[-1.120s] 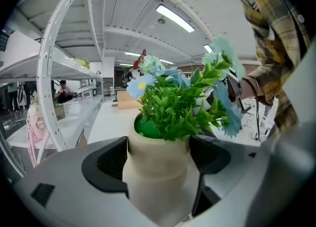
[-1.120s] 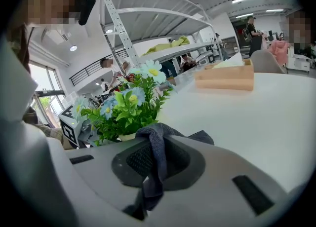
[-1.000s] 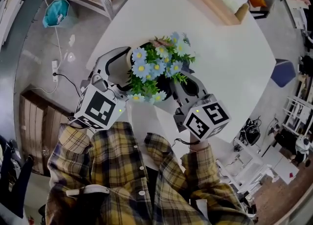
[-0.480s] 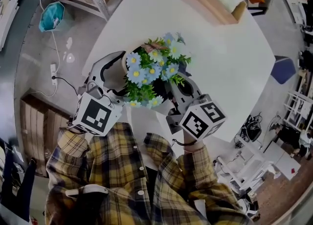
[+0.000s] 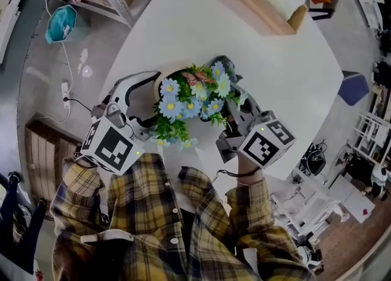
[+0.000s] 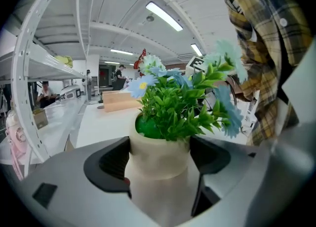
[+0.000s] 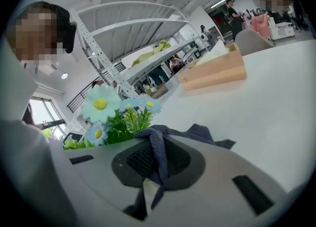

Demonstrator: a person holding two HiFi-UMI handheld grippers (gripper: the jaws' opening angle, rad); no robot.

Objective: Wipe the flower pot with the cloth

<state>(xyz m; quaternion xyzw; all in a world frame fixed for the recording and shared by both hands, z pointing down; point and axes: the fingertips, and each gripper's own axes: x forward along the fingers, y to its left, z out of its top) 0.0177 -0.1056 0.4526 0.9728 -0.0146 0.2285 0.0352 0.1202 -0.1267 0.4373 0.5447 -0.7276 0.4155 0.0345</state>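
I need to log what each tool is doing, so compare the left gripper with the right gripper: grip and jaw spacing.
The left gripper clamps the cream round flower pot; the right gripper pinches a dark blue-grey cloth. The left gripper's jaws stand wide apart around the pot; the right gripper's jaws are almost together on the thin cloth. Both are shut on something.

The person wears a checked shirt in yellow and dark grey, with white buttons. The left tongs and the right tongs have light grey shells and black jaw pads. The left cube and the right cube are white with black square markers.
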